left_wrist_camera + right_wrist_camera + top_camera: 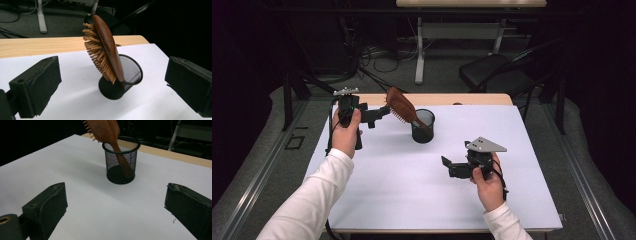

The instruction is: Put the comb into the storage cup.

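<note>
One wooden hairbrush stood handle-down in one black mesh cup; both grippers were spread and held nothing.

The hairbrush (pixel 401 105) had an oval, smooth, dark reddish-brown back and pale wooden pin bristles; it leaned tilted against the rim of the cup (pixel 423 131), head well above it, handle inside. The cup was a round cylinder of fine wire mesh with a solid rim and base, standing upright on the matte white table top (pixel 402 190), which ended at a light wood edge. The left gripper (pixel 381 113), jaws wide apart, was just beside the brush head without touching it. The right gripper (pixel 451 167), jaws wide apart, stayed clear of the cup. Count: two grippers, each with two black padded rectangular jaws.
</note>
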`<control>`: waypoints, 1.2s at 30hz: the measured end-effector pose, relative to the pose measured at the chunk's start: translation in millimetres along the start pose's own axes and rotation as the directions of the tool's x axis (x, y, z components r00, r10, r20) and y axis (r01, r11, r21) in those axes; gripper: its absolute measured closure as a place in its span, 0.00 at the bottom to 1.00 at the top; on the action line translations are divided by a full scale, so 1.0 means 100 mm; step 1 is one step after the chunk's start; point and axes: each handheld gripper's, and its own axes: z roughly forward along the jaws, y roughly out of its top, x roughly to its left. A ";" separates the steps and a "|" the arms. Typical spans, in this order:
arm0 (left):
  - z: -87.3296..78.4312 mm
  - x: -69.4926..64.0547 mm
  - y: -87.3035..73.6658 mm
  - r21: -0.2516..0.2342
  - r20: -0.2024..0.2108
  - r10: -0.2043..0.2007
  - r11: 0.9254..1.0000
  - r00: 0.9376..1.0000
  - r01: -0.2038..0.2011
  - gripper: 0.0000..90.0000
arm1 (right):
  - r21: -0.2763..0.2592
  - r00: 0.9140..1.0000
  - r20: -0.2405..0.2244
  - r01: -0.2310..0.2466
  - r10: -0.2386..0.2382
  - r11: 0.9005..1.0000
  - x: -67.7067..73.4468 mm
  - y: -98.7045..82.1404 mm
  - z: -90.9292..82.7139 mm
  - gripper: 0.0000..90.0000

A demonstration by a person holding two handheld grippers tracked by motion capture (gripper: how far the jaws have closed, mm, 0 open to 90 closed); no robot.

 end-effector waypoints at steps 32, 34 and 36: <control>-0.28 -0.17 -0.44 0.052 0.089 0.139 0.988 0.986 -0.143 0.01 | 0.033 1.000 0.014 0.017 -0.017 0.999 0.00 -0.03 -0.06 0.04; -0.29 -0.16 -0.49 0.055 0.083 0.146 0.987 0.986 -0.151 0.01 | 0.038 1.000 0.020 0.012 -0.013 0.999 -0.03 -0.05 -0.08 0.04; -0.31 -0.15 -0.53 0.060 0.081 0.149 0.986 0.986 -0.154 0.01 | 0.037 0.999 0.029 0.013 -0.014 0.999 -0.06 -0.08 -0.10 0.04</control>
